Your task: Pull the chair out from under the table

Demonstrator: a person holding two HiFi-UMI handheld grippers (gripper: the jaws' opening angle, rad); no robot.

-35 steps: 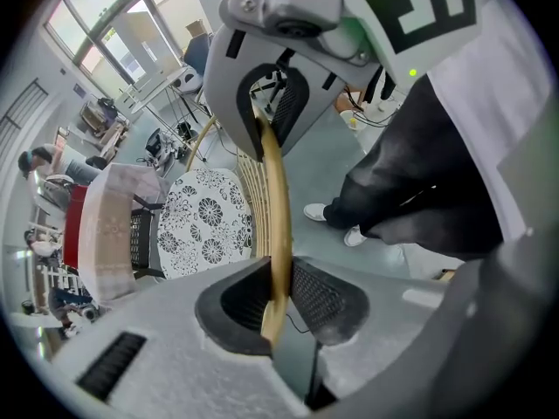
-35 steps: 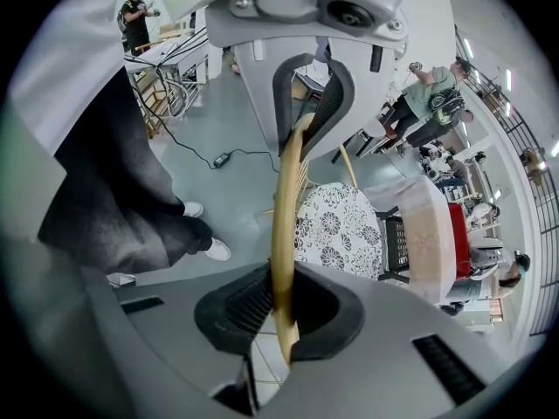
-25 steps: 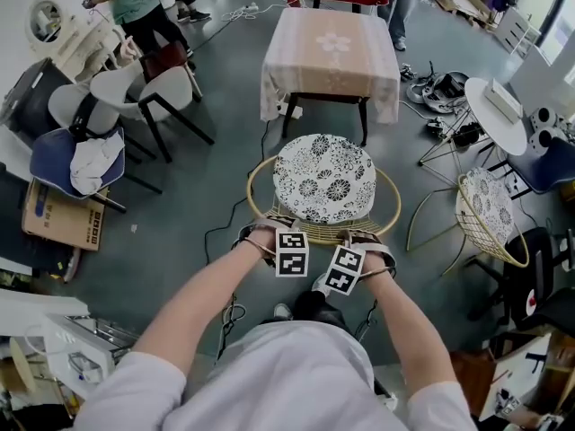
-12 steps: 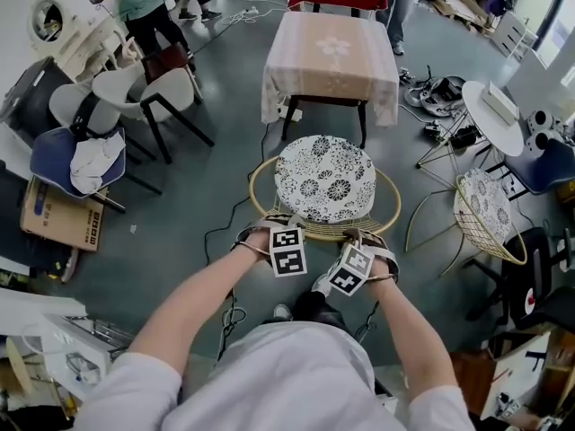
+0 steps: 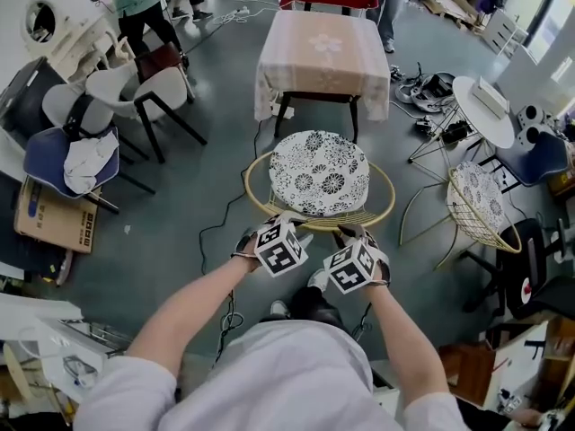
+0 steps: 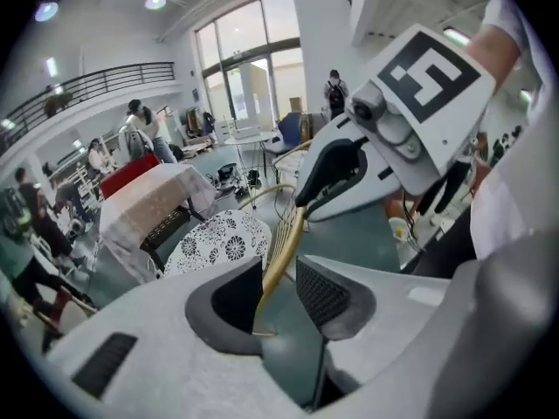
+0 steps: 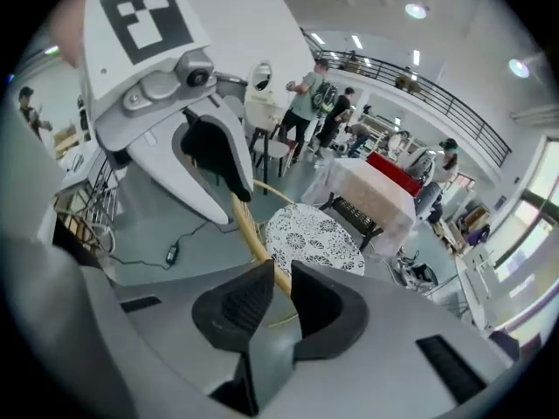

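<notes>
The round rattan chair (image 5: 254, 164) with a flowered cushion (image 5: 319, 173) stands free of the cloth-covered table (image 5: 323, 52), a gap of floor between them. Both grippers hover at the chair's near rim. My left gripper (image 5: 289, 223) has just been opening; its jaws stand wide with the rim (image 6: 284, 234) running through the gap (image 6: 279, 273), clear of the right pad. My right gripper (image 5: 346, 236) has just been closing. Its jaws (image 7: 281, 286) stand narrowly apart with the rim (image 7: 253, 234) between them, and I see no pad pressing on it.
Grey and dark chairs (image 5: 144, 97) crowd the left, with a cardboard box (image 5: 54, 218) below them. A second rattan chair (image 5: 481, 209) and a round white table (image 5: 485, 110) stand at the right. A cable (image 5: 225, 227) trails on the floor. People stand beyond the table.
Both grippers have lifted a little from the near rim and rolled, so their marker cubes show turned faces. The chair has stayed where it was.
</notes>
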